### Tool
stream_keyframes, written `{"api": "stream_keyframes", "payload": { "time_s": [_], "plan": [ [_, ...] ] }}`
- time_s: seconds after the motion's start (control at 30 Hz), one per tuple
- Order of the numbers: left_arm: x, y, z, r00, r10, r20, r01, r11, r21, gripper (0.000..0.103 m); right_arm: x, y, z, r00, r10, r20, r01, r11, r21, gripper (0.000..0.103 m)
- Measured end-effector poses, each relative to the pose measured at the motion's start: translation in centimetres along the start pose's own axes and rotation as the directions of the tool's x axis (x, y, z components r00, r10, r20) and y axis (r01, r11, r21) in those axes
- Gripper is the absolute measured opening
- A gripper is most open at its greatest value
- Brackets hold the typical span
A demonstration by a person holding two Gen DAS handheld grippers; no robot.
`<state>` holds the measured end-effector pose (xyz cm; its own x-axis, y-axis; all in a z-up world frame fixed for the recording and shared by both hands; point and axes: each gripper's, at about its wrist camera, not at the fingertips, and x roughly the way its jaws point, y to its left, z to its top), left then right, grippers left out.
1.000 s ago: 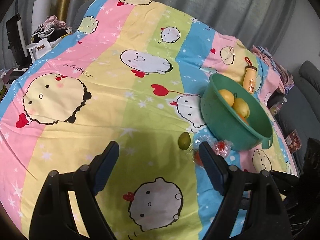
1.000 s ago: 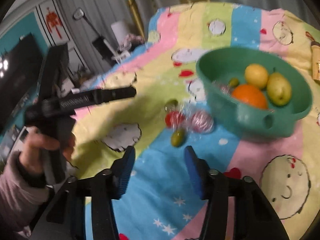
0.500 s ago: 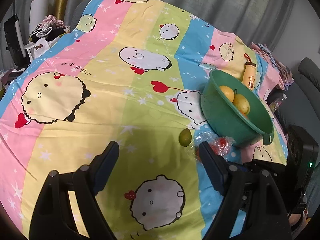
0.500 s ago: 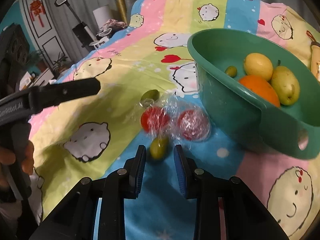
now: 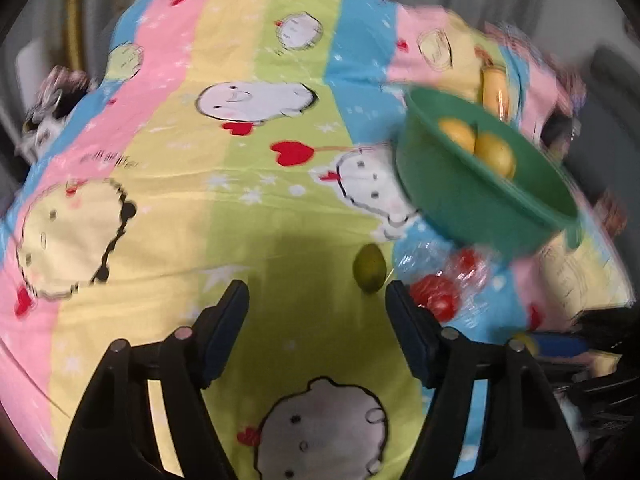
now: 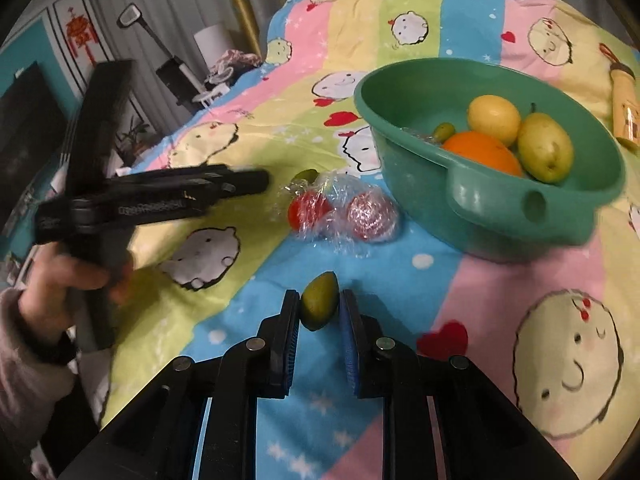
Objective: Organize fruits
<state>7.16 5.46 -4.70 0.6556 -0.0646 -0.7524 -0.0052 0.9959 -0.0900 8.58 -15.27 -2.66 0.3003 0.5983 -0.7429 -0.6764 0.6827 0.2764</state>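
Green olive clenched between right fingers, left fingers released, narrowing

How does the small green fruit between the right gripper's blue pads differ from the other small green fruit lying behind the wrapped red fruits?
The near small green fruit is clamped between the right gripper's blue pads; the far small green fruit lies free on the striped cloth. The near one shows fully; the far one is partly hidden by the plastic-wrapped red fruits. Both are outside the green plastic basin.
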Motion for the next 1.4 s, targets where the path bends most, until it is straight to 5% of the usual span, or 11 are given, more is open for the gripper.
{"api": "stream_keyframes", "payload": {
  "time_s": [0.13, 0.57, 0.73, 0.8, 0.83, 1.4],
  "plan": [
    [1.6, -0.9, 0.0, 0.998, 0.045, -0.037, -0.041, 0.995, 0.094, 0.065, -0.7, -0.4, 0.0, 0.999, 0.028, 0.024, -0.028, 0.999, 0.021, 0.022],
    [2.9, -2.4, 1.6, 0.999, -0.037, -0.032, 0.042, 0.986, 0.161, 0.062, -0.7, -0.9, -0.1, 0.998, 0.058, 0.026, -0.059, 0.998, 0.039, 0.022],
    [3.1, -3.1, 1.9, 0.999, -0.035, -0.023, 0.038, 0.985, 0.169, 0.041, -0.7, -1.1, -0.1, 0.998, 0.061, 0.025, -0.062, 0.997, 0.043, 0.022],
    [2.8, -3.1, 1.7, 0.998, -0.053, -0.023, 0.057, 0.984, 0.169, 0.020, -0.8, -1.2, -0.2, 0.998, 0.057, 0.027, -0.058, 0.997, 0.046, 0.022],
    [2.7, -3.1, 1.6, 0.998, -0.056, -0.024, 0.059, 0.984, 0.168, 0.018, -0.8, -1.3, -0.2, 0.998, 0.057, 0.029, -0.059, 0.997, 0.049, 0.022],
    [-2.9, -1.2, 0.5, 0.991, -0.120, 0.058, 0.120, 0.993, 0.015, 0.018, -2.4, -1.4, -0.1, 0.993, 0.085, 0.078, -0.090, 0.994, 0.056, 0.022]
  ]
}}
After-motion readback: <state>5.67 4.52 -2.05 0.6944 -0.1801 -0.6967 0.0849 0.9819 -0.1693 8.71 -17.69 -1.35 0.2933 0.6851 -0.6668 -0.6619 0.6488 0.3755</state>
